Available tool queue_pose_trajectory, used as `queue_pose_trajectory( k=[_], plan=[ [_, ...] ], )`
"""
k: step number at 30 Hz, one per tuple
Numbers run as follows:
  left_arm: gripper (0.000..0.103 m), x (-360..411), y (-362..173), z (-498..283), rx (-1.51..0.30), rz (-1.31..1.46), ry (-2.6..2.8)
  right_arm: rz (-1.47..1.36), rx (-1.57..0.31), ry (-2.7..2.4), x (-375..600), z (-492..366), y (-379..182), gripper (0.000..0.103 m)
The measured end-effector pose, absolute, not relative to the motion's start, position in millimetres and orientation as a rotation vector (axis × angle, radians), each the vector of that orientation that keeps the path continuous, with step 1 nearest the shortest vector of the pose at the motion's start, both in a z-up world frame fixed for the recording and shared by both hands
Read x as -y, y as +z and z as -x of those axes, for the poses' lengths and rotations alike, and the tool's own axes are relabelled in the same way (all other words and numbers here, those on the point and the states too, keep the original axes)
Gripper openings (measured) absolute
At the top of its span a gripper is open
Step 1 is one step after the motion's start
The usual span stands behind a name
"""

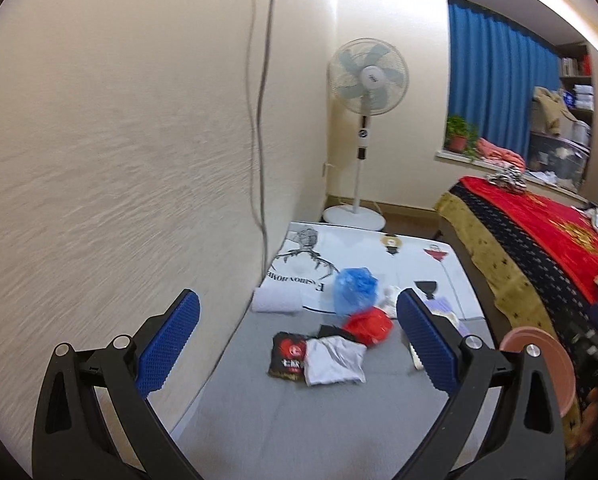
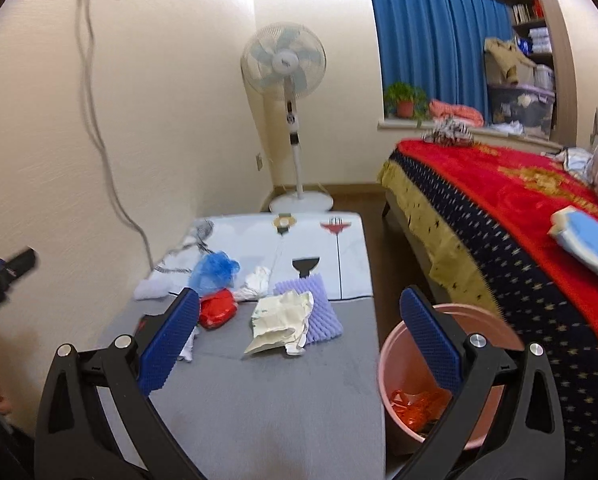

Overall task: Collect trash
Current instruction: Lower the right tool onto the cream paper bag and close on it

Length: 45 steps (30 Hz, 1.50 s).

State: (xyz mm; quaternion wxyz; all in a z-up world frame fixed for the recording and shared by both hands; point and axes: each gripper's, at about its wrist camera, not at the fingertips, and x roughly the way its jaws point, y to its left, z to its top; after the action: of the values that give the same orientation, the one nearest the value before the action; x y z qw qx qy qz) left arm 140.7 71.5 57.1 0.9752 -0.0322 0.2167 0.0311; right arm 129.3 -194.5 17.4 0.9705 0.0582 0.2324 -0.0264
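**A:** What is sitting closest to the camera?

**B:** Both grippers are hovering wide open and holding nothing: the left gripper (image 1: 299, 336) and the right gripper (image 2: 299, 332). Just right of the grey padded surface (image 2: 267, 408), a pink plastic bin (image 2: 395, 360) is already holding orange wrappers.

**A:** And the trash?

**B:** It is lying mid-surface: a crumpled cream paper wrapper (image 2: 281, 320) resting on a ridged lilac foam pad (image 2: 325, 312), a red crinkled plastic bag (image 2: 217, 309), then a blue plastic bag (image 2: 215, 270) farther back.

**A:** How would it handle?

**B:** Probably light, soft and collapsing; pinching a raised fold of the paper looks safest.
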Motion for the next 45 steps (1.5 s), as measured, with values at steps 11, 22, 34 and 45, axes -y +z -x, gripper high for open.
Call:
queue_pose_trajectory(
  k=[11,22,34,45],
  plan=[
    [0.096,-83.9,26.3,-186.5,-0.518,0.113,0.078,-0.088,-0.590,-0.017,181.4,-214.4,-73.8,0.099],
    [0.096,-94.7,17.2,-194.9,-0.544,0.143,0.117,-0.002,-0.657,-0.001,161.9,-244.2,-112.2,0.099],
    [0.096,-87.4,12.8,-200.2,-0.557,0.122,0.105,0.057,-0.765,0.027,149.7,-267.5,-133.3,0.086],
    [0.096,-86.7,10.6,-200.6,-0.565,0.114,0.104,-0.073,-0.791,0.035,172.9,-269.3,-137.3,0.003]
  ],
)
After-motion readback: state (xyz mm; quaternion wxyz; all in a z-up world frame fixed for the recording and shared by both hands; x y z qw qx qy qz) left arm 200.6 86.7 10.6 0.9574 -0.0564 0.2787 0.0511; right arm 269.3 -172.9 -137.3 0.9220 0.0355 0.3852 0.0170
